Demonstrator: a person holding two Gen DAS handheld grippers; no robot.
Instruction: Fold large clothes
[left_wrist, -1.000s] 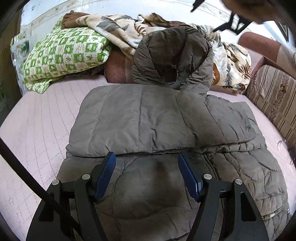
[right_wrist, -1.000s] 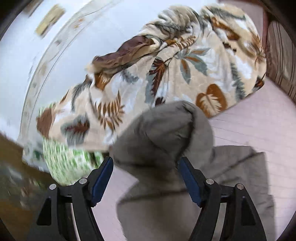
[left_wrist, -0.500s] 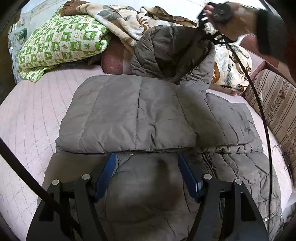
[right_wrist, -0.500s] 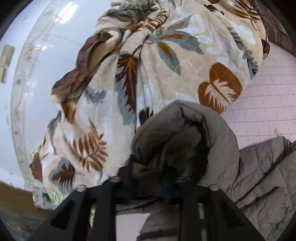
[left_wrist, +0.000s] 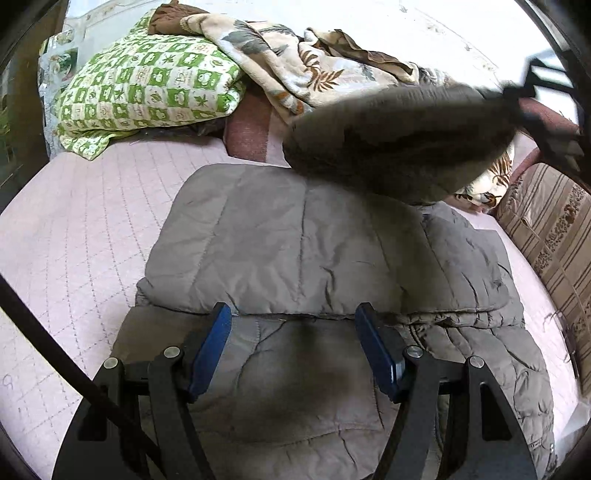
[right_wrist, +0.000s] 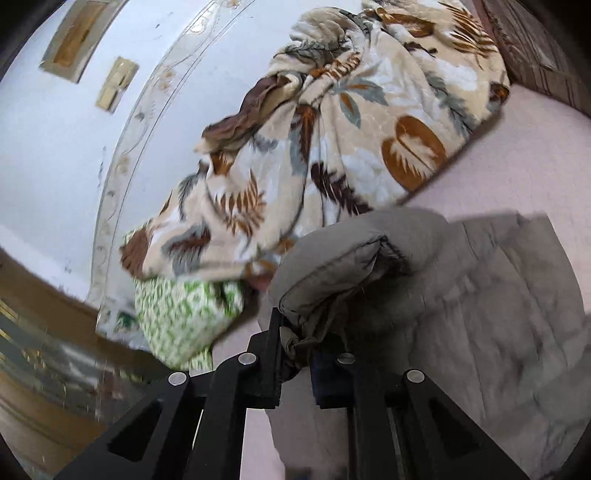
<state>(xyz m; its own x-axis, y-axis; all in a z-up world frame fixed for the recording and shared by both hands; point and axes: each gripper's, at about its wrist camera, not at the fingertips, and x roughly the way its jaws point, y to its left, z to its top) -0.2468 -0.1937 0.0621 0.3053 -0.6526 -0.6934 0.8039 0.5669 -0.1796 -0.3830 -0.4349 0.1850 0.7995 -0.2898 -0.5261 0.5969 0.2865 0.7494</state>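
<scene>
A grey-brown padded jacket lies on the bed with its sleeves folded across the body. My left gripper hovers open over its lower part, nothing pinched between the blue pads. The hood is lifted off the bedding and hangs blurred over the jacket's collar end. In the right wrist view my right gripper has its jaws closing, with a bunched edge of the hood squeezed between them. The jacket body spreads out to the right below it.
A green checked pillow and a leaf-print blanket are piled at the bed's head. A striped cushion borders the right side. The pink quilted sheet lies bare to the left. A white headboard stands behind.
The right gripper went from open around the hood to closed on its edge, then lifted the hood off the blanket toward the jacket body. The left gripper stayed in place, open.
</scene>
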